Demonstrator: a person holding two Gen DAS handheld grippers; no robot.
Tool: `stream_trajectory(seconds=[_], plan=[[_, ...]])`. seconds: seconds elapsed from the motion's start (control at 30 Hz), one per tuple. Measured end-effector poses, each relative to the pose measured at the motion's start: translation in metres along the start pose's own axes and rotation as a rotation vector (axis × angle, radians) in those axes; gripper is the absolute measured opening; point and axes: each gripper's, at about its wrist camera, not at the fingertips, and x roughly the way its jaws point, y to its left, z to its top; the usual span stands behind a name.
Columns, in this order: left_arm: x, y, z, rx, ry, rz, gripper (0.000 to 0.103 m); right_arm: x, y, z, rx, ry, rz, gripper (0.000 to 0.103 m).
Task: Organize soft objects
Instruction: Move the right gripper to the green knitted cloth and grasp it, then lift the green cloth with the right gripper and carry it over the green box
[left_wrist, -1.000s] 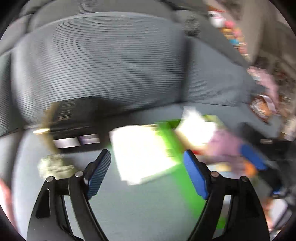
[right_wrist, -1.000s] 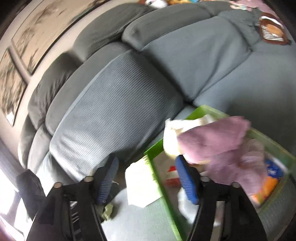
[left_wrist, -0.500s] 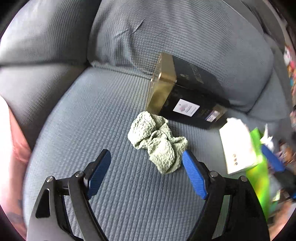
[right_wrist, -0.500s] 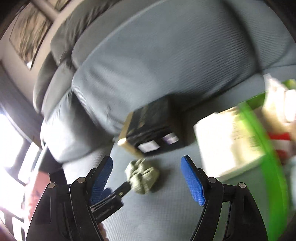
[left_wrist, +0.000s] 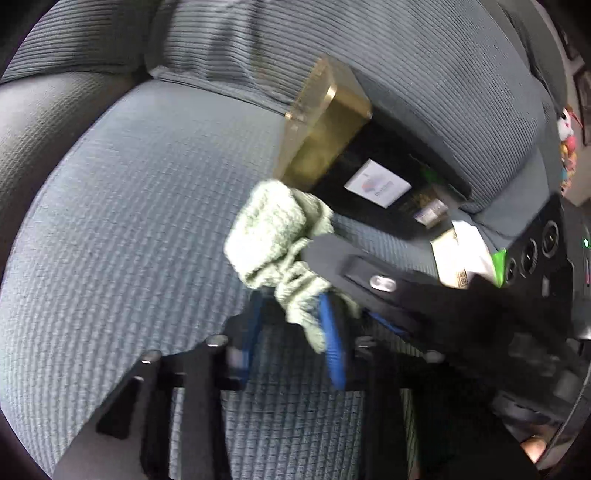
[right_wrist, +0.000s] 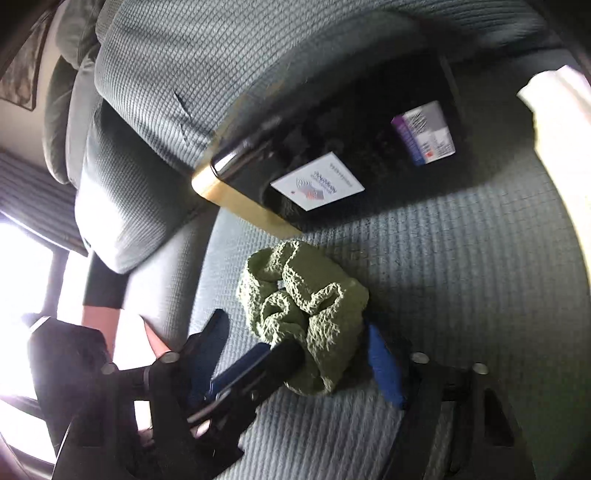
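Note:
A crumpled pale green cloth (left_wrist: 269, 229) (right_wrist: 306, 288) lies on the grey sofa seat (left_wrist: 129, 221), just in front of a black and gold box. My left gripper (left_wrist: 291, 308) is closing, and its blue pads pinch the cloth's near fold. In the right wrist view the left gripper (right_wrist: 277, 354) comes in from the lower left with its tips in the cloth. My right gripper (right_wrist: 295, 325) straddles the same cloth with its jaws closing; the left pad stands clear of the fabric. One of the right gripper's fingers (left_wrist: 343, 258) lies across the cloth from the right.
The black and gold box (left_wrist: 325, 147) (right_wrist: 332, 140) leans against the sofa backrest (left_wrist: 406, 74). A white carton (left_wrist: 465, 254) (right_wrist: 554, 92) and a green bin's edge (left_wrist: 499, 258) sit to the right. A person's hand (right_wrist: 99, 321) in a dark sleeve holds the left gripper.
Both grippers swung left from the green bin and came down onto the green cloth. The left jaws went from wide to narrow around the cloth. The right gripper reached in over it.

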Motion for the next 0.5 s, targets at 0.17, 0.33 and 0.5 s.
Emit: stream_trajectory(seconds=[0.17, 0.33, 0.5], plan=[[0.006, -0.017, -0.004, 0.054, -0.008, 0.024, 0.007, 0.002, -0.004, -0.005, 0.041, -0.009, 0.035, 0.036], [-0.007, -0.039, -0.008, 0.095, -0.037, -0.011, 0.007, -0.023, 0.001, -0.009, 0.01, -0.054, 0.027, 0.031], [-0.042, -0.065, -0.019, 0.167, -0.123, -0.053, 0.007, -0.067, 0.02, -0.017, -0.06, -0.154, 0.042, 0.031]])
